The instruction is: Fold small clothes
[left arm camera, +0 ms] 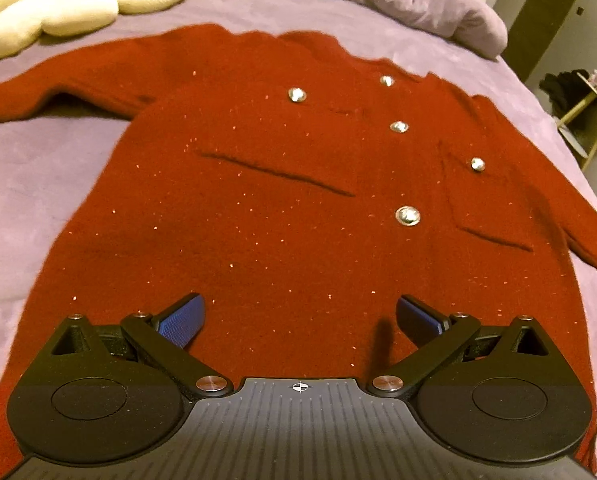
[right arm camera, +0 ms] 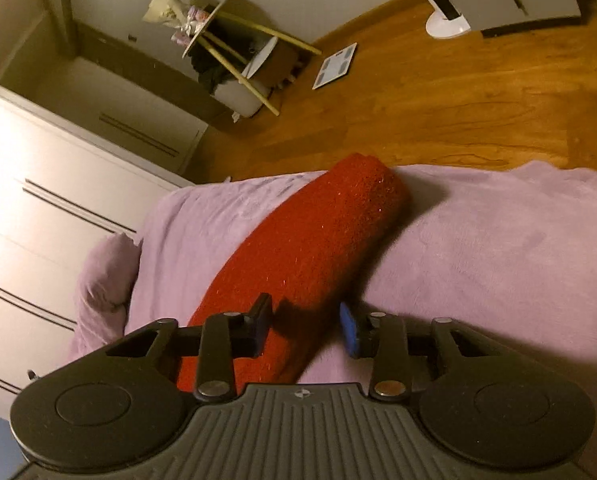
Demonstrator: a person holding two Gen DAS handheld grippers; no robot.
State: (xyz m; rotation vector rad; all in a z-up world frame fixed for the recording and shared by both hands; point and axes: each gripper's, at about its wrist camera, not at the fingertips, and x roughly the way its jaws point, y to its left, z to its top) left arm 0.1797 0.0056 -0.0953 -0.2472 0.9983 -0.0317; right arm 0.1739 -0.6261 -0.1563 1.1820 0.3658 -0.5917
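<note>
With the red cardigan [left arm camera: 282, 200] spread flat on the purple bedspread [left arm camera: 50, 168], the left gripper [left arm camera: 300, 320] is held wide above its hem; the right gripper [right arm camera: 306, 330], narrowed astride the sleeve [right arm camera: 310, 248], should be closed squarely on the cloth before folding.

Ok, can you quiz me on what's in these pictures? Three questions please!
1. How many silver buttons can you count on the red cardigan in the left wrist view?
2. True or false: the left gripper has its jaws shut tight.
3. What lies between the fingers of the right gripper?
A. a white pillow
B. the cardigan's sleeve
C. a sock

Key: 1. Five. 2. False, they stand wide open above the hem. 3. B.
</note>
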